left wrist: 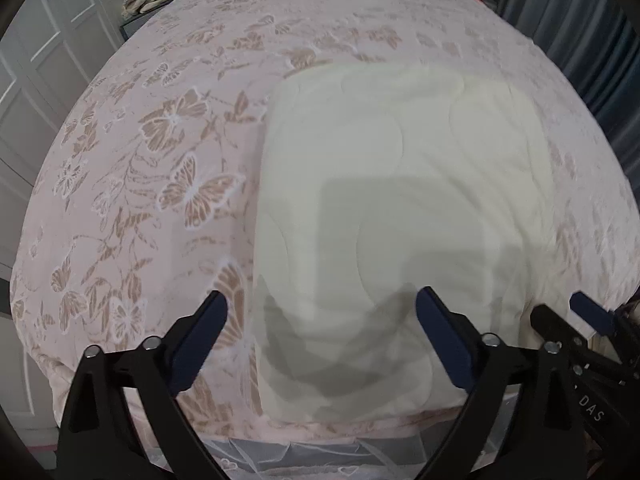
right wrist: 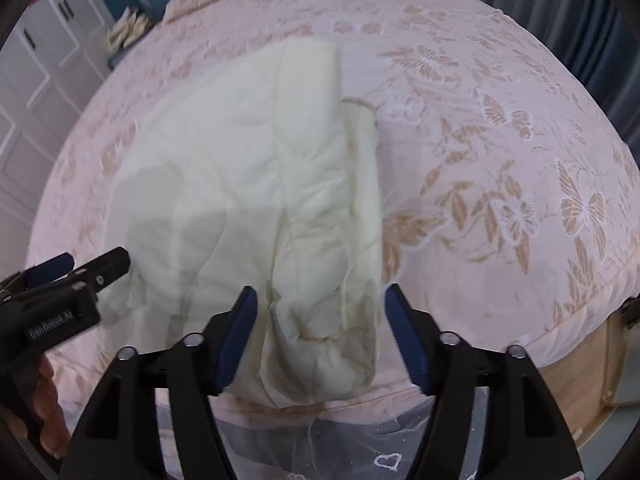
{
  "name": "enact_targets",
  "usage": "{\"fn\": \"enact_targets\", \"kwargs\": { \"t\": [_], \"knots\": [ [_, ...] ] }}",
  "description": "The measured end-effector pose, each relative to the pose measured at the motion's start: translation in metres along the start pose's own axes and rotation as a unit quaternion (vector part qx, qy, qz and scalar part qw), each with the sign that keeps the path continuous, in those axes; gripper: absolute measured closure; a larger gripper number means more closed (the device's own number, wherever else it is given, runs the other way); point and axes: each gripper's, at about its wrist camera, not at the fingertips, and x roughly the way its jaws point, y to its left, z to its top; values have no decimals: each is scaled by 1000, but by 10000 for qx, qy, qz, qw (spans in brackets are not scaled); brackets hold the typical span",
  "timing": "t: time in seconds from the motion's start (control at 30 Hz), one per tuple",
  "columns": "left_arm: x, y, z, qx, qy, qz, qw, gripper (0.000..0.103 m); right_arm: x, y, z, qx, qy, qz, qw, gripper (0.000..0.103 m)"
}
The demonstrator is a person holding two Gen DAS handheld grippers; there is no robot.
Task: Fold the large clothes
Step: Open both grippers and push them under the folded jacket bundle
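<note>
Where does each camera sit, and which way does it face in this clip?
Left wrist: on the left claw, looking steeply down at the folded cream quilt on the bed cover; the right claw shows at the right edge.
Right wrist: on the right claw, above the quilt's near end; the left claw and a hand show at left.
Shared: quilt, bed cover, both open claws.

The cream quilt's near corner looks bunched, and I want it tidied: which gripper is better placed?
Probably right: the right gripper hangs open over the quilt's rumpled corner; the left gripper sits over its smoother left edge.
</note>
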Motion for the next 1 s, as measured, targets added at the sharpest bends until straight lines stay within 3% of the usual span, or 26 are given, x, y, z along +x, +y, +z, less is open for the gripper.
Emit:
{"fn": "enact_targets", "kwargs": {
  "t": [0.27,0.37,0.47,0.57,0.77,0.87,0.9,0.97,1.0],
  "knots": [
    [41,41,31,-660,466,-761,9938,5,42,-15,9,304,469,343,9978,21],
    [63,50,33,-930,721,-1270,9849,5,55,-17,7,398,560,399,9968,17],
    [74,50,34,-1026,767,-1467,9809,5,68,-25,8,622,694,640,9936,15],
    [81,43,35,-975,720,-1556,9804,5,80,-33,7,875,803,963,9882,14],
    [88,24,41,-686,564,-1170,9892,5,103,-42,3,1400,959,1687,9709,14],
    [82,12,45,-381,500,-990,9931,9,102,-34,6,1237,930,1645,9742,28],
    [78,9,45,-293,473,-952,9939,16,98,-30,7,1154,918,1587,9763,32],
    [66,2,46,-37,355,-849,9958,30,88,-18,11,943,849,1417,9817,52],
    [56,-3,45,164,240,-762,9967,38,83,-14,13,811,808,1307,9848,57]
  ]
}}
